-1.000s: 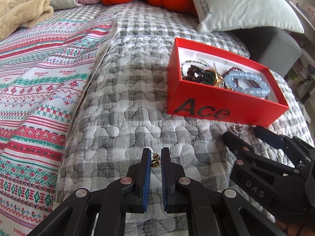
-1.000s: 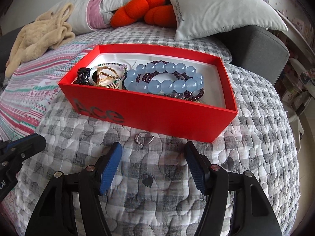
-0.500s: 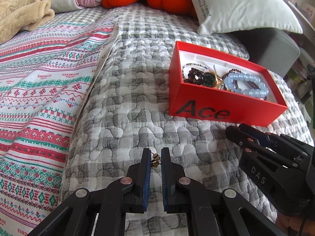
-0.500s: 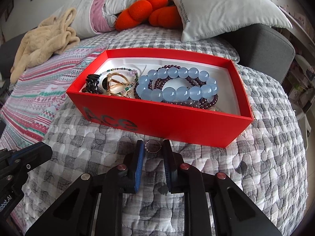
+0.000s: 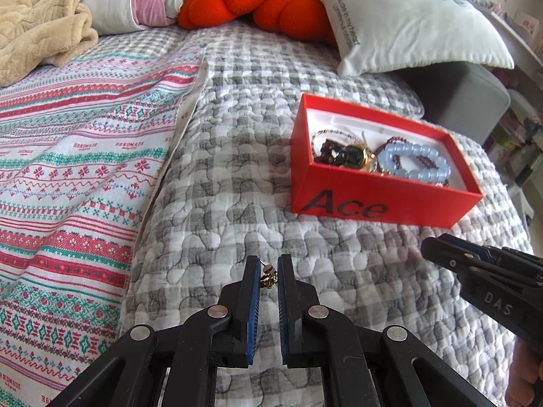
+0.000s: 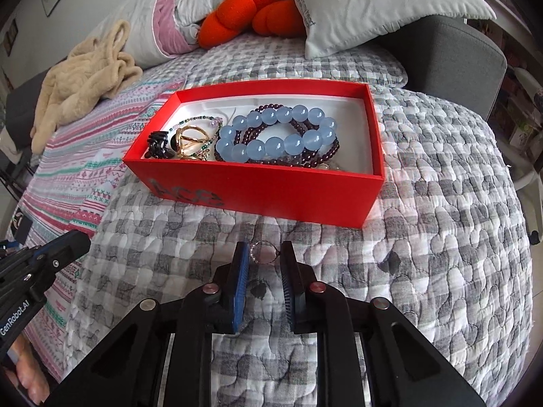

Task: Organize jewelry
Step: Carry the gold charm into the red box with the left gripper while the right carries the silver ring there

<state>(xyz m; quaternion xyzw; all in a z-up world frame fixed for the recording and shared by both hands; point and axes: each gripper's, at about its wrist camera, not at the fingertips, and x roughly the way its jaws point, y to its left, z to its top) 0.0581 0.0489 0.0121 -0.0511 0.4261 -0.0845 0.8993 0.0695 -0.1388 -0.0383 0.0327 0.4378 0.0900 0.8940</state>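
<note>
Left wrist view: the left gripper (image 5: 268, 276) pinches a small gold earring (image 5: 268, 277) above the grey quilt (image 5: 220, 203); the red box (image 5: 373, 200) sits far right.

Right wrist view: the right gripper (image 6: 263, 254) pinches a thin ring (image 6: 264, 252) just near the box's (image 6: 271, 193) near wall, with bare quilt (image 6: 441, 237) to the right.

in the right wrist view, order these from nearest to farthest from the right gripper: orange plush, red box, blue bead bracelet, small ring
1. Small ring, between the right gripper's fingertips.
2. Red box, just beyond the gripper on the quilt.
3. Blue bead bracelet, inside the box, toward its middle.
4. Orange plush, far back among the pillows.
</note>
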